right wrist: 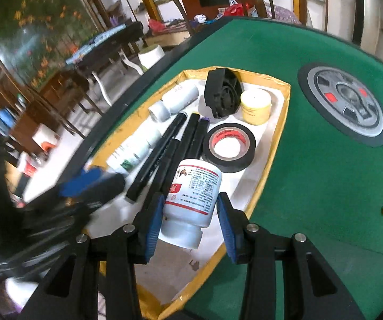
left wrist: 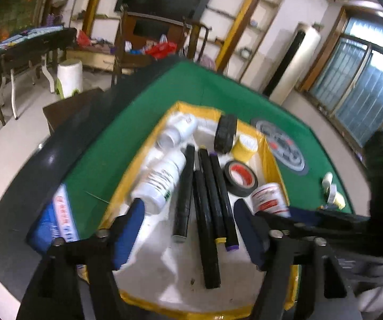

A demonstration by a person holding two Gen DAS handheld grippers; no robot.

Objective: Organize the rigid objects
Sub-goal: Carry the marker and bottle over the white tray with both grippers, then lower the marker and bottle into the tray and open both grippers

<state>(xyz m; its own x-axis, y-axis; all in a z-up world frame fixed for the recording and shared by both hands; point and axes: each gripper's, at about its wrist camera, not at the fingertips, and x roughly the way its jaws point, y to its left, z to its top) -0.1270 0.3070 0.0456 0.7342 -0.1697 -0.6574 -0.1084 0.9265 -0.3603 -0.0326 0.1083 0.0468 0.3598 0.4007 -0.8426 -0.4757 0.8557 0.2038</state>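
A lived-in home, seemingly a sitting room. Beyond the claw stands a green felt games table (left wrist: 143, 122) with a round hub (right wrist: 343, 104) in its middle. Farther back are a dark wooden chair (left wrist: 196, 40), a wooden cabinet (left wrist: 149, 29), wall shelves (left wrist: 255, 8) and, to the right, a barred window (left wrist: 362, 90).

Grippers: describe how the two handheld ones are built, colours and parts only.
The left gripper and the right gripper look alike: two black plastic fingers on angular black linkage arms with triangular cut-outs, joined by round silver pivot bolts. Each finger carries a blue pad on its inner face, finely ribbed in the right wrist view. No cables, printed markings or sleeves show in either view.
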